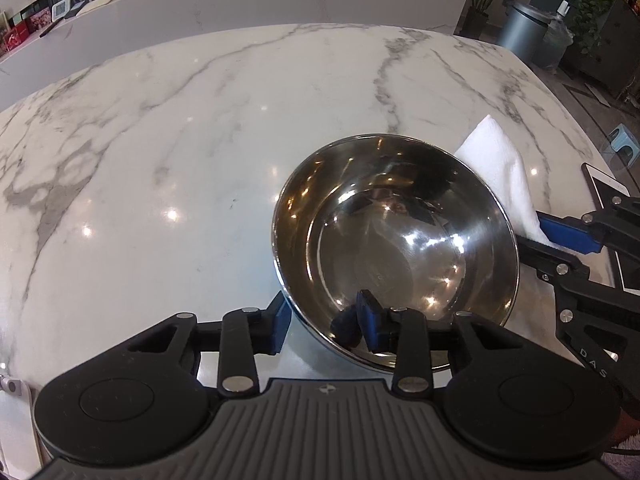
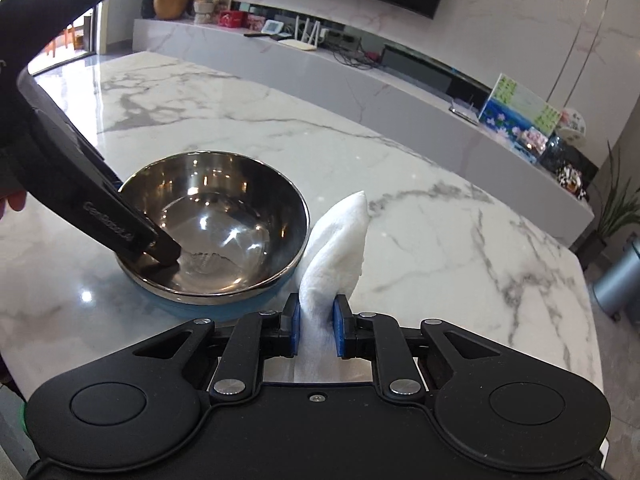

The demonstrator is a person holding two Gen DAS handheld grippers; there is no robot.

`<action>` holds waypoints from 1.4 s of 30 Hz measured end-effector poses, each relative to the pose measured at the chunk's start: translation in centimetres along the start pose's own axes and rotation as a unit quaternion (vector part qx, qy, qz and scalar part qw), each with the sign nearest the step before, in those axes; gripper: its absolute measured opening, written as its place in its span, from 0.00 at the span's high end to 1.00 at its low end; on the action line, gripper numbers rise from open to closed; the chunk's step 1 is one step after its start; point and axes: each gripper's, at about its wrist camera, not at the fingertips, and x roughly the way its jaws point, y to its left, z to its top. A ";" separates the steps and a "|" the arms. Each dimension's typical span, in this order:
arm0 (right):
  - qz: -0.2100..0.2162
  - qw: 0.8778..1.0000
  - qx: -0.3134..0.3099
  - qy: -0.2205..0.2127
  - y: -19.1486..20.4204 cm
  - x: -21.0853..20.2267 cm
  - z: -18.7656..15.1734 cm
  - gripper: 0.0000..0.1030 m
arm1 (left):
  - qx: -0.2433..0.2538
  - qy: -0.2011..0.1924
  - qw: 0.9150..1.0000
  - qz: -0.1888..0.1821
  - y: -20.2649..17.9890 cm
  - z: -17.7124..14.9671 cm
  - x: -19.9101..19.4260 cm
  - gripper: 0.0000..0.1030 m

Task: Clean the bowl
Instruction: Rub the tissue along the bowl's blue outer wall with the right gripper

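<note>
The right gripper (image 2: 316,330) is nearest in its own view, its blue pads pinched on a white cloth (image 2: 338,248) that stands up between them in a soft fold. The cloth looks light and limp; it will bend wherever it is pushed, so the bunched lower part where the pads already bite seems the sound place to hold it, leaving the loose upper end free to wipe.

Just left of the cloth sits the bowl (image 2: 216,228), a shiny steel one with a blue outer base, resting on the marble table (image 2: 440,240). The cloth stands just beside its right rim, outside it.

The left gripper (image 1: 326,322) straddles the bowl's near rim, one blue pad outside the wall and the other inside. The jaws are partly closed, yet a gap shows between the outer pad and the wall, so I cannot tell whether they truly clamp the rim or only bracket it.

The bowl (image 1: 396,240) looks stiff, thin-walled and fairly light, and its polished skin is probably slippery; on smooth marble it would likely slide or tip under a wiping push. The rim is the natural place to grip, and a firm pinch there should steady it.

Its inside looks mostly clean, with a faint smear near the bottom. Beyond, the table stretches bare toward a long counter (image 2: 400,80).
</note>
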 end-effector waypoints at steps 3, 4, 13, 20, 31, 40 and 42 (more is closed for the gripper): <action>0.003 1.000 -0.004 0.002 0.2 0.0 0.0 0.86 | 0.001 0.000 1.000 0.003 -0.1 0.0 0.0 0.67; 0.005 1.000 -0.005 0.004 0.3 0.1 0.0 0.86 | 0.001 -0.001 1.000 0.004 -0.1 0.0 0.0 0.67; 0.030 0.999 -0.001 0.032 0.6 1.3 -0.4 0.86 | -0.017 -0.004 1.000 -0.004 0.6 -0.1 0.2 0.56; 0.040 0.998 0.004 0.042 0.8 1.8 -0.6 0.86 | -0.067 0.003 0.997 -0.031 1.8 -0.8 0.6 0.42; 0.042 0.998 0.003 0.042 0.9 1.9 -0.8 0.86 | -0.021 -0.042 0.998 -0.044 2.1 -1.8 0.4 0.41; 0.042 0.998 -0.002 0.036 1.0 1.6 -0.6 0.86 | -0.045 -0.032 0.996 -0.072 2.8 -1.2 0.5 0.65; 0.041 0.999 -0.001 0.032 0.8 1.3 -0.6 0.86 | -0.033 -0.034 0.997 -0.068 2.5 -1.0 0.5 0.67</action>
